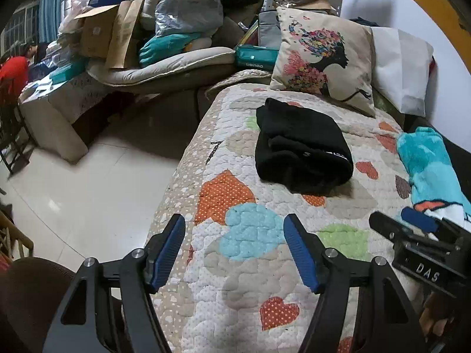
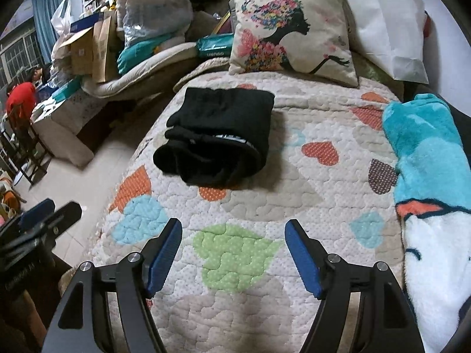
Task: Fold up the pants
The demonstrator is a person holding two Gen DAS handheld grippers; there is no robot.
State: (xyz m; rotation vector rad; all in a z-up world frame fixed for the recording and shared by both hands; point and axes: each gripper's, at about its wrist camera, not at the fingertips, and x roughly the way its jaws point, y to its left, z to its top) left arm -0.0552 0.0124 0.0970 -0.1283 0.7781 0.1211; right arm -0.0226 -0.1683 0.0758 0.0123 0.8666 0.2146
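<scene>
Black pants (image 2: 215, 135) sit folded in a thick bundle mid-frame on the heart quilt (image 2: 309, 176). Left gripper (image 1: 234, 248) and right gripper (image 2: 234, 250) both have jaws wide open, holding nothing. Risk: that loose front roll could slump open if bumped.

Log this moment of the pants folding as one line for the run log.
pants: black, folded bundle on quilt | left gripper: open, empty | right gripper: open, empty | both short of pants | pillow behind
</scene>
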